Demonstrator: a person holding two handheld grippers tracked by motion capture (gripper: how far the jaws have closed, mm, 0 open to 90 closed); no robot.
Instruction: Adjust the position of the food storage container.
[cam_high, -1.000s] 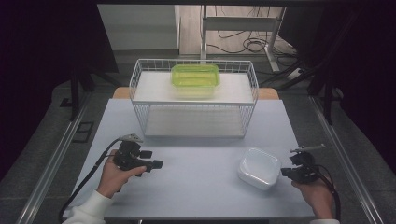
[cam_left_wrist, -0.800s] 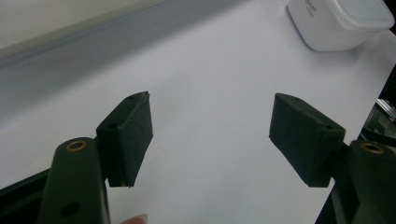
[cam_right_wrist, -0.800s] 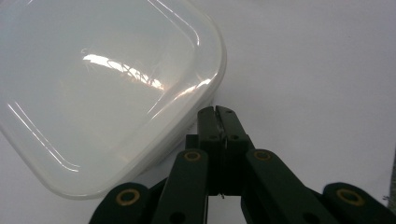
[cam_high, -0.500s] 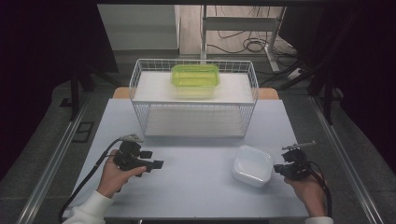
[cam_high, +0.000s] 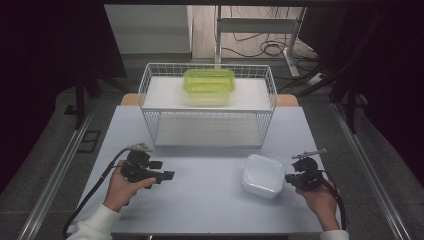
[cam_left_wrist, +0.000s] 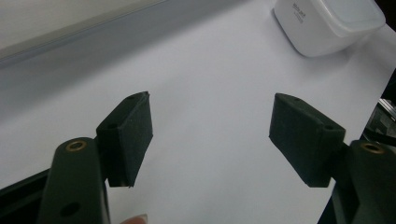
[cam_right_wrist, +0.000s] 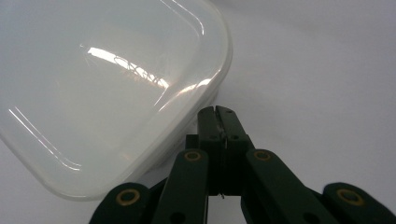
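Observation:
A white lidded container (cam_high: 263, 175) lies on the pale table (cam_high: 210, 210) at the front right. My right gripper (cam_high: 289, 176) is just to its right, jaws shut with nothing between them. In the right gripper view the closed tips (cam_right_wrist: 217, 112) rest against the container's (cam_right_wrist: 102, 93) near rim. My left gripper (cam_high: 167, 176) sits low at the front left, pointing right, and is open. In the left gripper view the gripper (cam_left_wrist: 210, 130) has bare table between its pads (cam_left_wrist: 130, 135), with the white container (cam_left_wrist: 329, 21) far off at the upper right.
A white wire rack (cam_high: 207, 125) stands across the back of the table, with a green lidded container (cam_high: 209, 82) on its top shelf. Table edges and metal rails run down both sides. Dark floor and cables lie beyond the rack.
My right gripper has moved left, and the white container has slid left ahead of it. The left gripper has stayed where it was.

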